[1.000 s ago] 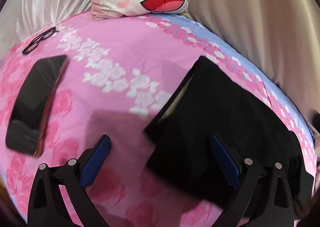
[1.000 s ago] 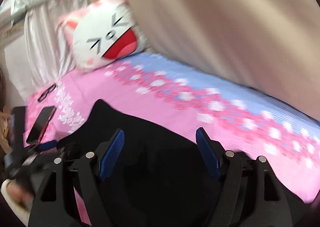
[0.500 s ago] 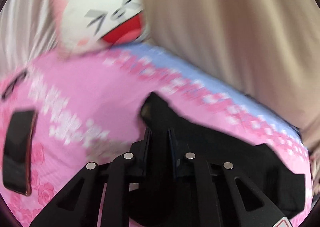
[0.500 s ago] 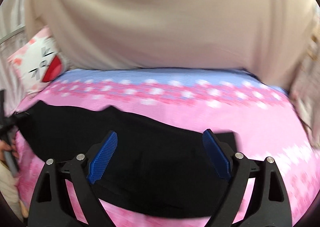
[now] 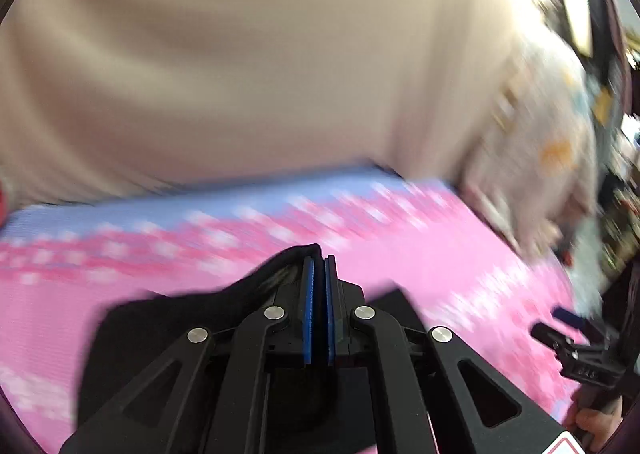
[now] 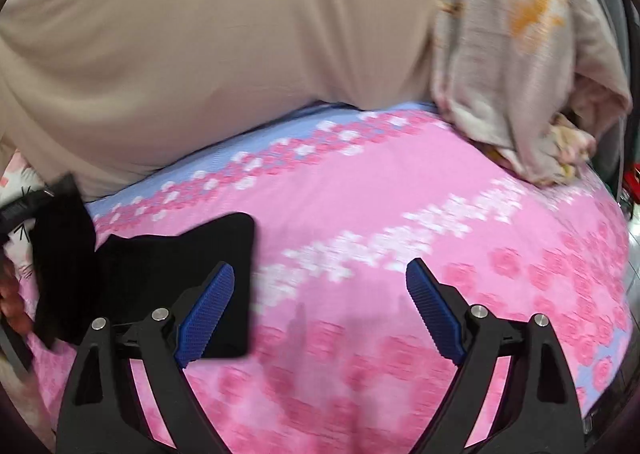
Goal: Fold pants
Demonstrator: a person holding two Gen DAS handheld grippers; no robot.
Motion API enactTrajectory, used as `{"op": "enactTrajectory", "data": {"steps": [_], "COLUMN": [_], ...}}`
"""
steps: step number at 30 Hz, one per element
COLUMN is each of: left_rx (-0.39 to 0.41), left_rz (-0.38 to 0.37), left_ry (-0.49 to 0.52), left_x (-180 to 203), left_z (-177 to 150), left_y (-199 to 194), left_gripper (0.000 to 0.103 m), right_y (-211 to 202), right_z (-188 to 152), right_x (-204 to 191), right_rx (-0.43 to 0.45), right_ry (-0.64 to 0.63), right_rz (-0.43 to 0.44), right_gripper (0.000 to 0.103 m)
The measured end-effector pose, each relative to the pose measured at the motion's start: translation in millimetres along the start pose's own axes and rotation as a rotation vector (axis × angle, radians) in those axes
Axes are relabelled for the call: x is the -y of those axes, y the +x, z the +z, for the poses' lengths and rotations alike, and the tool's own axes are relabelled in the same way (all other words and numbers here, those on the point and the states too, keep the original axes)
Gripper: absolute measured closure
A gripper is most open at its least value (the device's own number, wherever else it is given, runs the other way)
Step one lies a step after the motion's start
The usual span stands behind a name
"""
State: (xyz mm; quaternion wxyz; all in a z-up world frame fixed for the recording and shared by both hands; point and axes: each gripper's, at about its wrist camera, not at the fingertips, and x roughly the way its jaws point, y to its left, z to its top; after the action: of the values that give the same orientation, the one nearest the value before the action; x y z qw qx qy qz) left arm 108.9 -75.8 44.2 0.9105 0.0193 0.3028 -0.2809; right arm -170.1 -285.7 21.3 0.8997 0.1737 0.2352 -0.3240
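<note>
Left gripper: blue pads pressed together, clamped on an edge of the black pants. In the left wrist view the dark cloth bunches up at the fingertips and spreads back beneath the gripper frame on both sides.

Right gripper: jaws spread wide, nothing between them. Its left pad overlaps the near right corner of the pants in the right wrist view; whether it touches the cloth cannot be told. Its right pad stands over bare sheet.

Pants: a flat black panel to the left of the right gripper, with a lifted flap further left at the picture's edge.

Bed sheet: pink with rose print, bands of white and pink flowers, and a blue strip ahead of both grippers.

Beige curtain: hangs beyond the sheet's far edge.

Pale patterned cloth: heaped ahead and to the right of the right gripper.
</note>
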Motion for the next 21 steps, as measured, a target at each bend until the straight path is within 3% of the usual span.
{"op": "enactTrajectory", "data": {"steps": [3, 4, 6, 8, 10, 11, 12, 13, 14, 18, 21], "left_rx": [-0.124, -0.18, -0.257, -0.219, -0.161, -0.128, -0.091, -0.022, 0.017, 0.149, 0.167], "left_rz": [-0.044, -0.09, -0.066, -0.047, -0.089, -0.106, -0.113, -0.098, -0.078, 0.127, 0.293], "left_ry": [0.057, 0.064, 0.079, 0.115, 0.097, 0.077, 0.054, 0.02, 0.003, -0.085, -0.166], "left_x": [56, 75, 98, 114, 118, 115, 110, 93, 83, 14, -43], "left_z": [-34, -50, -67, -71, -59, -51, -44, -35, -31, -23, -33], "left_y": [48, 66, 91, 80, 51, 34, 18, -9, -22, -88, -123], "left_gripper": [0.099, 0.092, 0.089, 0.089, 0.083, 0.075, 0.052, 0.036, 0.033, 0.033, 0.033], "right_y": [0, 1, 5, 5, 4, 5, 5, 7, 10, 31, 47], "right_z": [-7, -10, -15, -18, -19, -18, -17, -16, -14, -4, 1], "right_x": [29, 36, 49, 54, 52, 49, 44, 35, 27, -30, -90], "right_rx": [-0.023, -0.031, -0.057, -0.075, -0.079, -0.085, -0.093, -0.11, -0.126, -0.222, -0.266], "right_ry": [0.042, 0.051, 0.069, 0.076, 0.06, 0.045, 0.036, 0.033, 0.041, 0.047, -0.066], "right_rz": [-0.003, -0.002, 0.008, 0.04, 0.069, 0.102, 0.136, 0.21, 0.281, 0.61, 0.666], "right_gripper": [0.017, 0.017, 0.017, 0.017, 0.017, 0.017, 0.017, 0.017, 0.017, 0.013, 0.01]}}
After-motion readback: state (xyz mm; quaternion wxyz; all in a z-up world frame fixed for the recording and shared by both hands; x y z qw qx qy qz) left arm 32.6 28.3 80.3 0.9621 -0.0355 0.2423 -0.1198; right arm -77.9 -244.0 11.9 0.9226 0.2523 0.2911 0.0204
